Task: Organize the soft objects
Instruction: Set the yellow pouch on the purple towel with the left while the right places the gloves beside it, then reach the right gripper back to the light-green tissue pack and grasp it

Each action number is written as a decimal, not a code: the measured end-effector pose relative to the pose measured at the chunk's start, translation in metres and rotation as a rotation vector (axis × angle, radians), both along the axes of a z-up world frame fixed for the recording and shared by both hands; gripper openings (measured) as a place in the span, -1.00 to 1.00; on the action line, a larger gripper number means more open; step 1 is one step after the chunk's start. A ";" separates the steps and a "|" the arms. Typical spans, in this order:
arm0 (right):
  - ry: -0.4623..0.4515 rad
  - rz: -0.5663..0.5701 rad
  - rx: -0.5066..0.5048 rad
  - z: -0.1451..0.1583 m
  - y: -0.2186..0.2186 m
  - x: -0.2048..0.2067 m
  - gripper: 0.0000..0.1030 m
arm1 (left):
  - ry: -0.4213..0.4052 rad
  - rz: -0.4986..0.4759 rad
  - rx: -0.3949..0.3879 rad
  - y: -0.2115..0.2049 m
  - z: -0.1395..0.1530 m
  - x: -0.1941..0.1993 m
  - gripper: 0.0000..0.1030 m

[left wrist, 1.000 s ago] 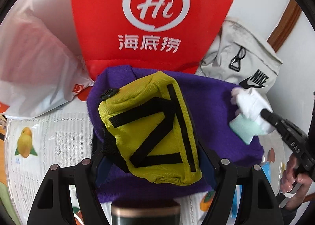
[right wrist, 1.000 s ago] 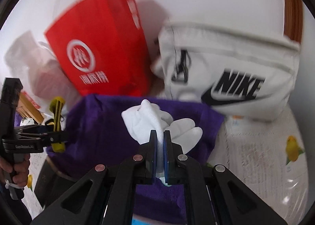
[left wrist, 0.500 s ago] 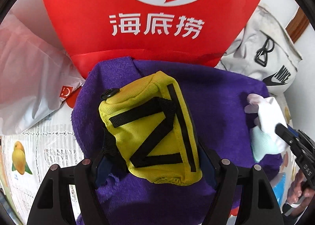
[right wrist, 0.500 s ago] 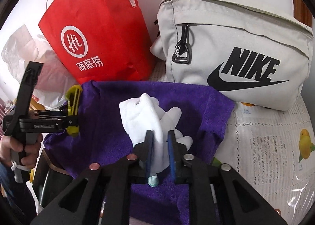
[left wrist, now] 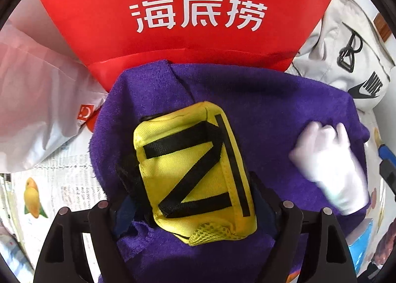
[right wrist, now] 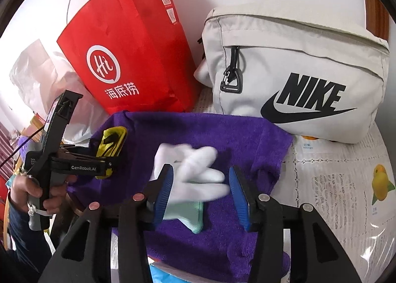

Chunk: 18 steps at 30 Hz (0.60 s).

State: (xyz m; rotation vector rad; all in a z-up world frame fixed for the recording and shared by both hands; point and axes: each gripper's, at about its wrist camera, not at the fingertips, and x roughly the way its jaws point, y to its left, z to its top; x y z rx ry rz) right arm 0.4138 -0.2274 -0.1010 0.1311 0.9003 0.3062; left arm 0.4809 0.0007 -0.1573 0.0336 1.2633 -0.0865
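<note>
A purple towel [left wrist: 259,109] is spread over a raised base. My left gripper [left wrist: 195,206] is shut on a yellow pouch [left wrist: 193,179] with black straps, held just over the towel's left part. It also shows in the right wrist view [right wrist: 109,146], where the left gripper [right wrist: 74,161] grips it. A white glove [right wrist: 195,174] with a mint cuff lies on the towel [right wrist: 235,134], blurred, between the spread blue pads of my right gripper [right wrist: 200,191], which is open. The glove also shows in the left wrist view [left wrist: 329,166].
A red paper bag [right wrist: 128,60] stands behind the towel at the left, a beige Nike bag [right wrist: 297,79] at the right. A white plastic bag [left wrist: 32,109] lies at far left. The tablecloth [right wrist: 346,183] has a fruit print.
My right gripper has opened and let go of the white glove, which now lies on the towel. My left gripper has moved forward and down over the towel with the pouch.
</note>
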 end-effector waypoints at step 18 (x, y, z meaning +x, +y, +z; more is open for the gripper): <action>-0.065 0.024 -0.025 0.040 0.015 -0.055 -0.09 | -0.119 0.036 -0.134 0.007 0.046 -0.063 0.57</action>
